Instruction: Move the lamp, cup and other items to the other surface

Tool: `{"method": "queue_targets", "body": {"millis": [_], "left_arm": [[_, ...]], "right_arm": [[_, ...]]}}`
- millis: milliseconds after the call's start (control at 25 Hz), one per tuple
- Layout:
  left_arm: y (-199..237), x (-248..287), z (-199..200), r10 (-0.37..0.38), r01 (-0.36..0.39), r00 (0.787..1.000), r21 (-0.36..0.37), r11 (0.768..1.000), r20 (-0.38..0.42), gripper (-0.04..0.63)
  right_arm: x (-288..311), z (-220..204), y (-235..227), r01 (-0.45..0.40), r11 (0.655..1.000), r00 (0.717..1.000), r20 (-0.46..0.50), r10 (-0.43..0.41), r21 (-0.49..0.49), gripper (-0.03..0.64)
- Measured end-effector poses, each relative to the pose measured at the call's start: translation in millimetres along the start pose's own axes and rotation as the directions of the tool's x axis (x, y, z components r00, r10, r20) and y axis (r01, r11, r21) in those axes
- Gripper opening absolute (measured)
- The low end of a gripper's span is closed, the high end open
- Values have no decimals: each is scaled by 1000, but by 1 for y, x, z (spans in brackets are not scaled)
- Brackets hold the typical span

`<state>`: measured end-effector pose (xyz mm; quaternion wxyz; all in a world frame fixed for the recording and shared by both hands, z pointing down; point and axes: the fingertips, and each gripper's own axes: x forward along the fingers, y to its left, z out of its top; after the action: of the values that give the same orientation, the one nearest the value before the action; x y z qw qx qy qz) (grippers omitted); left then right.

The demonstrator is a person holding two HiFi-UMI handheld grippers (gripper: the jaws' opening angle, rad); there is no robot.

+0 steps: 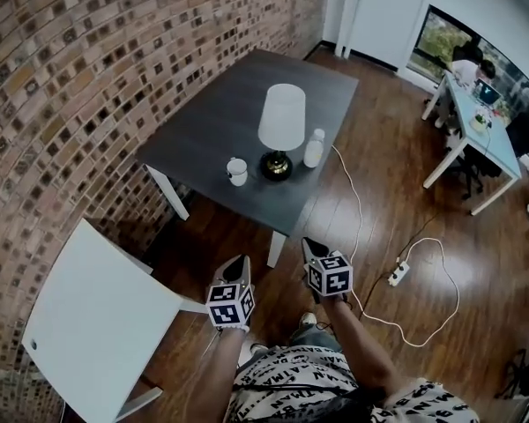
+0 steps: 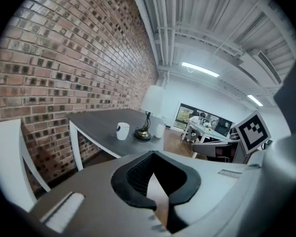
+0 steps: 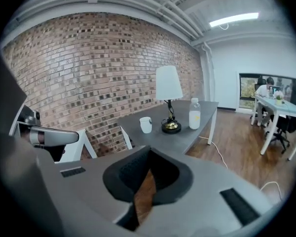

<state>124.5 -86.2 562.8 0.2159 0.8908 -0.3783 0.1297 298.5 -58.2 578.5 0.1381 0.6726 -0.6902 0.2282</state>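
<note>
Lamp [image 1: 281, 126], cup [image 1: 237, 172] and a white bottle [image 1: 314, 149] stand together near the front edge of the dark bench [image 1: 220, 122]. The cup is at the left, the lamp in the middle and the bottle just beside the lamp's base at the right. A white surface [image 1: 97, 324] is at the lower left and carries nothing that I can see.

This scene fits two stages. Either the three things wait on the dark bench to be carried over, or the dark bench is the place where they were wanted. I cannot decide between these.

Both my claws are held low, close to my body and well apart from the bench. The left claw [image 1: 238, 263] has its jaws together and nothing between them; through the slit I see only floor. The right claw [image 1: 310, 245] is the same, closed and empty.

For good handling, I judge that the lamp is the delicate one. It is top-heavy with its wide shade, so a grip should go on the thin stem above the base, never on the shade. A white cable [image 1: 357, 210] runs from the bench down to a power strip [image 1: 397, 274] and seems to belong to the lamp. It could pull or catch. The cup is best taken at its rim, and the bottle around its body.
</note>
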Motion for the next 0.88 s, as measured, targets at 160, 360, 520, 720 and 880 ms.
{"method": "queue_targets", "body": {"millis": [160,360,520,720,880], "left_arm": [[-19,3,12,-15,15,1000,11,1000,20,8],[-36,0,4,-16,16,1000,6,1000,6,8],[-38,-1,4,8,-8,1000,-3,1000,12,8],[-44,1,5,19,-19,1000,-7,1000,18,8],[-48,5,7,26,-26,999,-11,1000,22,8]], "right_arm": [[-15,-1,-10,-10,1000,1000,-17,10,14,0],[-28,-14,-20,0,1000,999,-45,1,15,0],[-29,-15,-28,-5,1000,999,-48,6,13,0],[-31,-10,-32,-6,1000,1000,-28,6,7,0],[-29,-9,-38,-18,1000,999,-28,19,16,0]]}}
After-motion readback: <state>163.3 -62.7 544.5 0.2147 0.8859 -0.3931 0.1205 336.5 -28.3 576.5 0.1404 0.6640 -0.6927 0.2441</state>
